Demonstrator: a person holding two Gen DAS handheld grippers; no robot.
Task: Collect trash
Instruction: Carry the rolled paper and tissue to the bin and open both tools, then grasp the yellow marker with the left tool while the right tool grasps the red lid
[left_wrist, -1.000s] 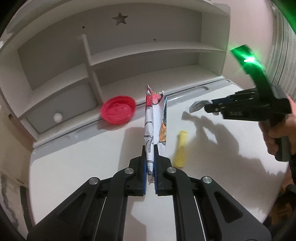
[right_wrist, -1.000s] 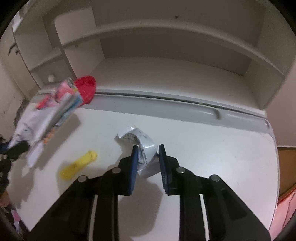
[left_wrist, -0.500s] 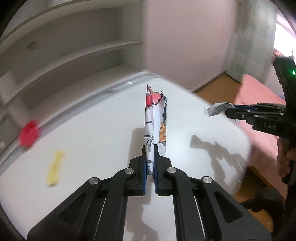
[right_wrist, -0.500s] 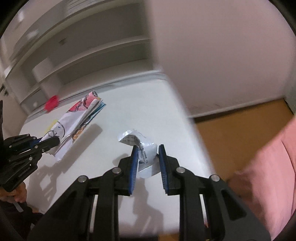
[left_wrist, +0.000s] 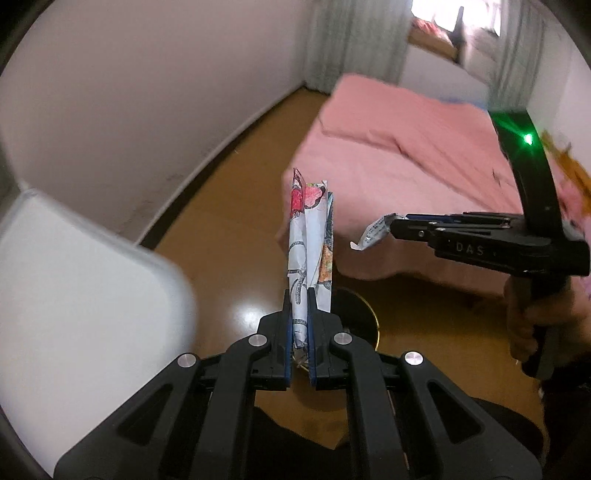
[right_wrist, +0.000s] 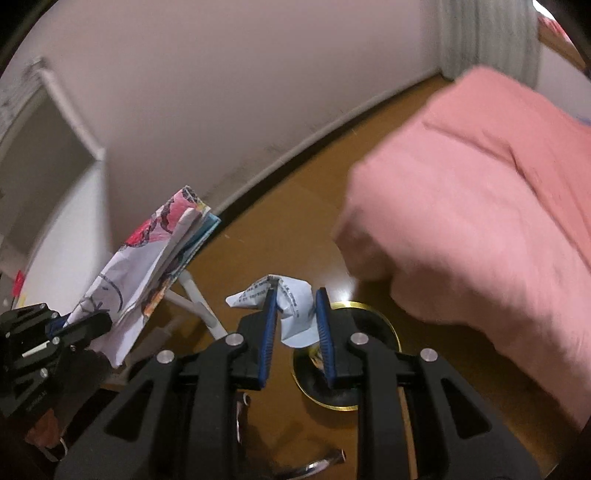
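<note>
Clamping the folded printed paper (left_wrist: 309, 243) by its bottom edge, the left gripper (left_wrist: 300, 332) stayed shut while the right gripper (right_wrist: 295, 325) pinched a light, crushable crumpled receipt (right_wrist: 291, 306) above the black bin (right_wrist: 384, 332).

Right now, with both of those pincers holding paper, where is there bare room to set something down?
Bare wooden floor runs between the wall's skirting and the pink bed. The white desk corner also shows bare. It is crowded around the black gold-rimmed bin, where the left gripper with folded colourful paper and right gripper with crumpled receipt converge.
</note>
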